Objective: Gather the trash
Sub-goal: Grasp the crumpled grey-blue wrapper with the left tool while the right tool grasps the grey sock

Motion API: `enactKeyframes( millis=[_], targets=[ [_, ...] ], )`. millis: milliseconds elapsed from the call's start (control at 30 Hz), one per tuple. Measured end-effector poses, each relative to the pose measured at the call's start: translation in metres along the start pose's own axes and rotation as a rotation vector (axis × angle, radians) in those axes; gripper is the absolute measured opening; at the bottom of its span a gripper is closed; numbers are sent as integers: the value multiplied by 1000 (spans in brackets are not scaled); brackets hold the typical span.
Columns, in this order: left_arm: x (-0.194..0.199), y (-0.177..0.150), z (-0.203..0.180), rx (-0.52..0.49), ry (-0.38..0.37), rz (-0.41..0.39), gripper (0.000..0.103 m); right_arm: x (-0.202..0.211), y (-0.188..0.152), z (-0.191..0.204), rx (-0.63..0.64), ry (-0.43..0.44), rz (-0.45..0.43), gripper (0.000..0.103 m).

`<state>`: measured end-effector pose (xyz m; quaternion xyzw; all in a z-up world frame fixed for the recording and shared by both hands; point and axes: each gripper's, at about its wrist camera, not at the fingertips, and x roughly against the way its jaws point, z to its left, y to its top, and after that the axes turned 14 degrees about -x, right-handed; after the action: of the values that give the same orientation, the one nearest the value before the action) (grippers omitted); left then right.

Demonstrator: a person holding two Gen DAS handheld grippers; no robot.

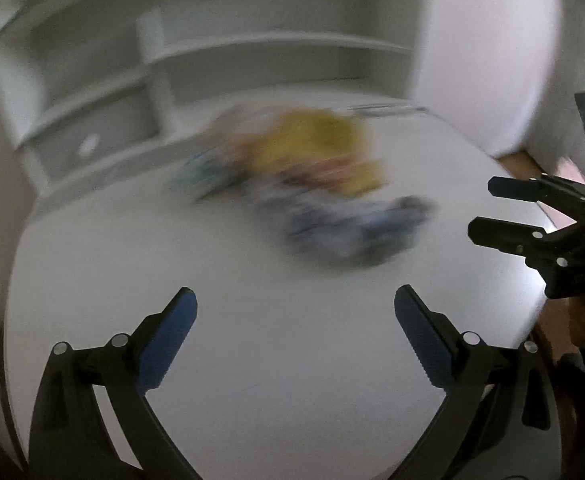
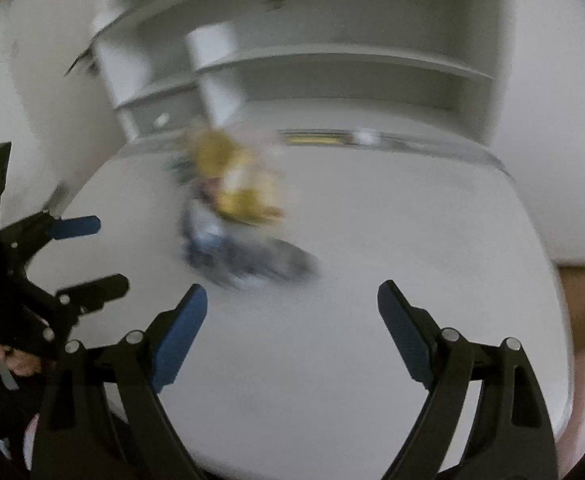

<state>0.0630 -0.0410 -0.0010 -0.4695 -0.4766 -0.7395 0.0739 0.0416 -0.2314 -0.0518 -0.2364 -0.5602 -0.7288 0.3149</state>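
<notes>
Left gripper [image 1: 295, 300]: 2 black fingers with ribbed blue pads [image 1: 168, 336], spread wide, holding nothing, over the table [image 1: 252, 360].
Right gripper [image 2: 292, 298]: same build, fingers parted, holding nothing.
Table: smooth white top, rounded corners.
Trash pile [image 1: 312, 184]: heap of crumpled wrappers, yellow, orange, blue-grey; blurred, pieces indistinct. Lies mid-table toward the back, ahead of both grippers, apart from them.
Shelf unit [image 1: 212, 52]: white, open compartments, behind the table.
</notes>
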Motion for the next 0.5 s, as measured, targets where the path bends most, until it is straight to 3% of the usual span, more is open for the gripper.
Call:
enactKeyframes(
  millis=[67, 167, 267, 433, 467, 500],
  targets=[
    [1, -19, 29, 90, -7, 23, 96, -18, 5, 17, 68, -20, 21, 84],
    [6, -39, 49, 145, -2, 35, 96, -34, 8, 14, 107, -27, 52, 84],
    [4, -47, 56, 152, -3, 43, 96, -47, 9, 5, 133, -37, 81, 84],
    [-13, -37, 52, 161, -43, 67, 96, -60, 8, -4, 122, 21, 118, 83],
    [-17, -31, 47, 159, -56, 66, 96, -60, 5, -4, 126, 28, 118, 78],
    [-22, -24, 44, 154, -69, 64, 96, -59, 2, -3, 126, 40, 113, 58]
  ],
)
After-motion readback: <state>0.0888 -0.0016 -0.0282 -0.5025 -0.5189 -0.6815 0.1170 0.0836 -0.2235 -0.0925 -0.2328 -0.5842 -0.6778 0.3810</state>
